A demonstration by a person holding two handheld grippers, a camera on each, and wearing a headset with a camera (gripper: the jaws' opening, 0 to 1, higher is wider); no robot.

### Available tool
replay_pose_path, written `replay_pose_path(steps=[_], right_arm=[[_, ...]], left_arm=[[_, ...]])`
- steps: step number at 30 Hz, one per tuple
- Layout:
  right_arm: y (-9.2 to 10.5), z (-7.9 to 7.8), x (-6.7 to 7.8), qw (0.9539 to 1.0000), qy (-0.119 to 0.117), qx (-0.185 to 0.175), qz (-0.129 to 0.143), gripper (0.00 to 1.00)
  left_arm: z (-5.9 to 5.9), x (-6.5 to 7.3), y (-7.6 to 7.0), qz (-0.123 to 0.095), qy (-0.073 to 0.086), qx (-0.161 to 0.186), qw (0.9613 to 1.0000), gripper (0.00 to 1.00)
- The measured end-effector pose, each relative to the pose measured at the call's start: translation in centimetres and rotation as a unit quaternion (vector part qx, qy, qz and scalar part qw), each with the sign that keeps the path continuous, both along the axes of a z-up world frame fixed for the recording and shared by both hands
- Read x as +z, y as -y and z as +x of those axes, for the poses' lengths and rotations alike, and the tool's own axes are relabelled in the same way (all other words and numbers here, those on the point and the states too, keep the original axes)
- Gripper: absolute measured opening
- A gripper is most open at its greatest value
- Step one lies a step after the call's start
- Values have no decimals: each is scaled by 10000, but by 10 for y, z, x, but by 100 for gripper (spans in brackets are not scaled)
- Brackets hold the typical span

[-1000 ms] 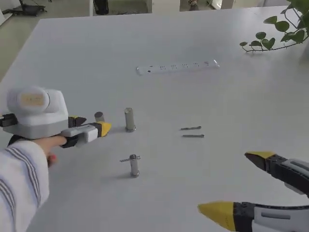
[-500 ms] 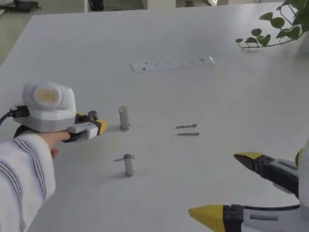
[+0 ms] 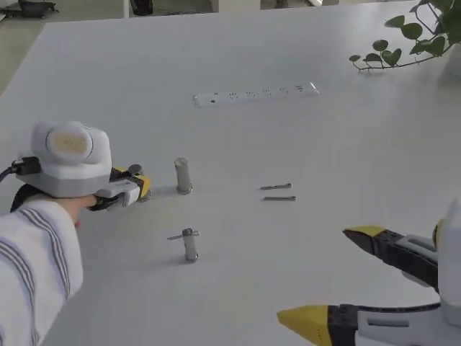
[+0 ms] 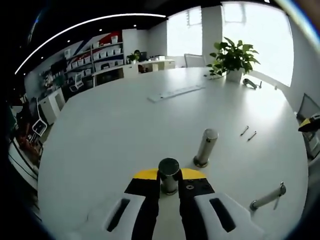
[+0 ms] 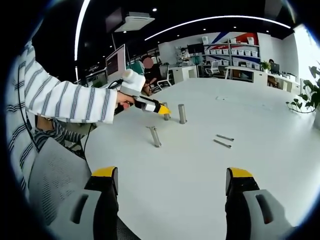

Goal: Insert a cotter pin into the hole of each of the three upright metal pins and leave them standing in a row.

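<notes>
Left gripper is clamped on one metal pin, jaws pressed to either side of its shaft, holding it upright on the table at the left end. Just to its right a second pin stands bare. Closer to the person, a third pin stands with a fitted cotter pin already through its hole, sticking out level to the left.

Right gripper hangs low at the right of the head view, jaws wide apart and holding nothing. The far loose cotter pin and the near loose cotter pin lie flat between it and the bare pin — ahead of the right gripper and to its left, well apart from the left one.

The free right gripper is the nearer and the likely one to fetch them. Both lie parallel, close together, with their long axes running left to right across the table, so the jaws would probably have to close across the thin shaft from front and back. Which end is the looped head is too small to tell.
</notes>
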State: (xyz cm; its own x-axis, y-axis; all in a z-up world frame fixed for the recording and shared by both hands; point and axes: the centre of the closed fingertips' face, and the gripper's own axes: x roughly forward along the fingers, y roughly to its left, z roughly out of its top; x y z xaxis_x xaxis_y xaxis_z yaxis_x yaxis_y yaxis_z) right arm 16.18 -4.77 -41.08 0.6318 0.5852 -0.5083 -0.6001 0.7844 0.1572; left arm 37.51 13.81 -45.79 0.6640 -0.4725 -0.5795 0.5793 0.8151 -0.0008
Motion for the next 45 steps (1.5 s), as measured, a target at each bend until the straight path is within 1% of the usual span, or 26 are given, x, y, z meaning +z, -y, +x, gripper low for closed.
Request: replay_pose_path(steps=[1, 3, 4, 5, 7, 10, 11, 12, 13, 17, 18, 20, 21, 24, 26, 27, 28, 31, 32, 33, 35, 39, 40, 43, 45], right_arm=[[0, 0, 0, 10000, 4, 4, 4, 88], [0, 0, 0, 10000, 7, 11, -7, 87], [0, 0, 0, 10000, 8, 12, -10, 87], [0, -1, 0, 10000, 6, 13, -20, 87], [-1, -1, -1, 10000, -3, 16, -29, 87], [-2, -2, 0, 10000, -3, 48, -35, 88], [-2, -2, 0, 10000, 3, 59, -40, 88], [-2, -2, 0, 10000, 11, 62, -45, 88], [-2, -2, 0, 10000, 16, 60, -49, 88], [-1, -1, 0, 10000, 14, 47, -55, 88], [-1, -1, 1, 10000, 27, 44, -56, 88], [0, 0, 2, 10000, 45, 31, -52, 88], [0, 0, 3, 10000, 60, 25, -52, 88], [1, 1, 4, 9999, 97, 11, -44, 88], [2, 1, 5, 9999, 109, 1, -44, 88], [2, 0, 5, 9999, 122, -5, -44, 88], [2, 0, 6, 9999, 133, -4, -49, 88], [2, 0, 9, 9998, 196, -11, -41, 88], [1, -1, 9, 9998, 206, -7, -29, 88], [1, -1, 10, 9998, 214, 8, -21, 88], [0, -1, 11, 9997, 225, 29, -26, 88], [-1, -2, 12, 9997, 246, 64, -20, 88], [-1, -3, 13, 9997, 256, 62, -18, 88], [1, -3, 15, 9995, 311, 32, -23, 88], [1, -3, 16, 9994, 344, 37, -27, 88]], left_arm=[[0, 0, 0, 7, -14, -7, 10000, 10], [0, 0, -1, 77, 21, -47, 10000, 10], [1, 0, -2, 39, 6, -18, 10000, 10], [1, 0, -3, -22, -45, 54, 10000, 10], [1, 0, -6, -16, -56, 67, 10000, 9], [-1, 0, -15, 5, -161, 193, 9997, 9], [-3, 0, -17, -1, -209, 208, 9996, 9], [-5, 1, -19, 8, -224, 215, 9995, 9], [-8, 2, -20, 67, -197, 157, 9997, 9], [-15, 11, -24, 142, -127, 95, 9998, 9], [-16, 14, -25, 121, -104, 102, 9998, 9], [-20, 20, -25, -47, -131, 135, 9998, 9], [-21, 22, -25, -95, -138, 153, 9997, 9], [-26, 31, -25, -137, -108, 173, 9997, 9], [-30, 36, -25, -219, -116, 185, 9995, 9], [-34, 40, -24, -298, -125, 199, 9993, 9], [-36, 42, -23, -314, -129, 196, 9992, 9], [-46, 47, -19, -311, -89, 57, 9995, 9], [-47, 48, -18, -311, -90, 41, 9995, 9], [-52, 51, -15, -321, -91, -11, 9994, 9], [-57, 55, -12, -336, -70, -43, 9994, 9], [-69, 68, -4, -422, 36, -168, 9990, 9], [-73, 72, -1, -444, 82, -244, 9987, 9], [-82, 78, 0, -524, 131, -281, 9981, 9], [-89, 83, 1, -524, 178, -324, 9979, 9]])
